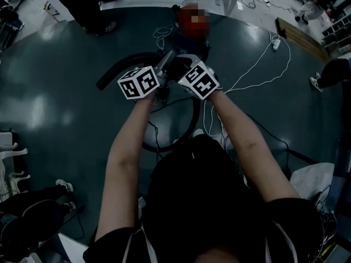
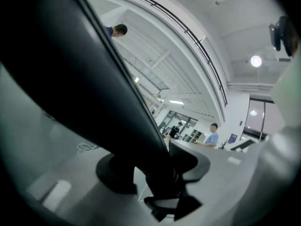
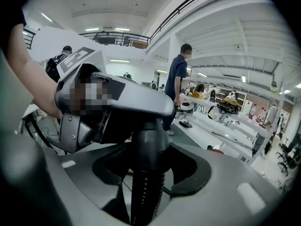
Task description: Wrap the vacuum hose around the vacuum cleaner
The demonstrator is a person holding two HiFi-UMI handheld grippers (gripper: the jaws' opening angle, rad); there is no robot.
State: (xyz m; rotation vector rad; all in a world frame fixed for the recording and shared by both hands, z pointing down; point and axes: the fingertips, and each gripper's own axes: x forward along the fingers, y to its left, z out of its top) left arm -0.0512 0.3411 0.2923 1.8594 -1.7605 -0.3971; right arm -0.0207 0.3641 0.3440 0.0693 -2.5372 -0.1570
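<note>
Dark teal floor (image 1: 60,103) spreads beneath both claws, which sit side by side, nearly touching, in front of the person. The left claw (image 2: 157,180) is closed on a smooth dark tube (image 2: 89,74), which rises from between its jaws and leans away to its left. The right claw (image 3: 148,173) grips the ribbed black hose (image 3: 146,192) just below a smooth collar, and the hose stands upright between the jaws. Beyond the two claws, well apart from them, sits the red vacuum cleaner (image 1: 183,15). Behind the claws, nearer the person, more hose curves in a loop on the floor. White cables (image 1: 258,73) trail off to the right of the right claw.
</note>
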